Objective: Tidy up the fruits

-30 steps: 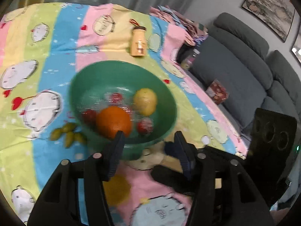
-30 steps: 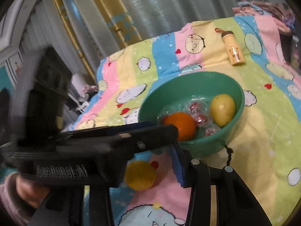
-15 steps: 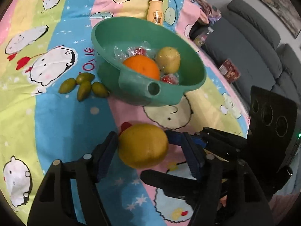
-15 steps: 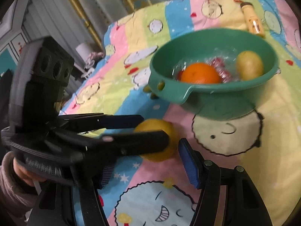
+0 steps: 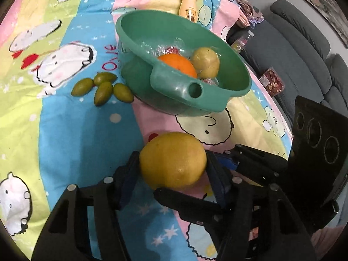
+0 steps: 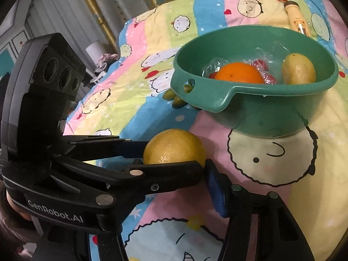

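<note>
Fruits lie in three places on the cartoon-print cloth (image 5: 65, 130) that covers the desk. Ahead and to the left of the left hand-held gripper (image 5: 171, 169), four small green fruits (image 5: 102, 88) sit in a cluster on the cloth, just beside the green bowl (image 5: 217, 102). Straight ahead of that gripper the bowl stands with its pierced handle tab pointing back toward the camera; inside it are an orange (image 5: 178, 65), a yellow-green pear-like fruit (image 5: 206, 62) touching the orange, and some red pieces in clear wrap (image 5: 171, 49). Beyond the bowl a small beige bottle (image 5: 188, 8) lies on the cloth. Between the left gripper's two fingers (image 5: 128, 174) sits a large yellow citrus fruit (image 5: 173, 159), both pads pressed against its sides, so this gripper is clamped on the fruit. To the right, the right hand-held gripper (image 6: 174, 187) reaches in beside it; in its own view the left gripper's arm crosses in front and hides one finger, so I cannot tell how wide it stands. Its visible blue-padded finger (image 6: 215, 191) is just beside the citrus fruit.
</note>
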`<state>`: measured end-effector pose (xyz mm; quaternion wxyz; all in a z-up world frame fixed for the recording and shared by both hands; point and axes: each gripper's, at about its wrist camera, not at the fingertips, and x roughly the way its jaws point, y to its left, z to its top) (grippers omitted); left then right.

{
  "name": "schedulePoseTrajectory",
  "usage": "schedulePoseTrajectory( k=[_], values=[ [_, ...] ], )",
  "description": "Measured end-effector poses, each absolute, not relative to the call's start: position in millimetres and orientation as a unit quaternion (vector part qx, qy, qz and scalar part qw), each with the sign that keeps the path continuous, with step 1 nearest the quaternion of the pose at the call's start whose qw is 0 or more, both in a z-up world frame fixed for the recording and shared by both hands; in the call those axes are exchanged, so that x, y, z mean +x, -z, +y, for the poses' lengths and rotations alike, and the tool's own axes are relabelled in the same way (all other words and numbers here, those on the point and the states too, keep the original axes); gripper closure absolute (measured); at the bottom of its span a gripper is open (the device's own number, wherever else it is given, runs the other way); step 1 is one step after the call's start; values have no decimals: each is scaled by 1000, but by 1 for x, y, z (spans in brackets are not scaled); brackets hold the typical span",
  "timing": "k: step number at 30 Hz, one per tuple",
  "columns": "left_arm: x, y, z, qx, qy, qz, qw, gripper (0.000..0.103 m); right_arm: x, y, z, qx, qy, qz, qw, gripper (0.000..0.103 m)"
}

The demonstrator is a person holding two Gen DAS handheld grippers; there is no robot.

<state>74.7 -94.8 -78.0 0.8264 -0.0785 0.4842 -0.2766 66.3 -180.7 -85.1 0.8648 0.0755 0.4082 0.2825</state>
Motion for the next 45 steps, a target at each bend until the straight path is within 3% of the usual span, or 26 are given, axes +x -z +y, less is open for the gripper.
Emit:
schedulePoseTrajectory(
  k=[17, 45],
  values=[
    [56, 11, -101, -40, 287, 396, 871, 43, 41, 26, -188, 74, -288, 324, 898, 45],
    [128, -32, -133, -20, 300, 368, 880, 43, 104, -4, -230, 126, -277, 273, 913, 45]
  ],
)
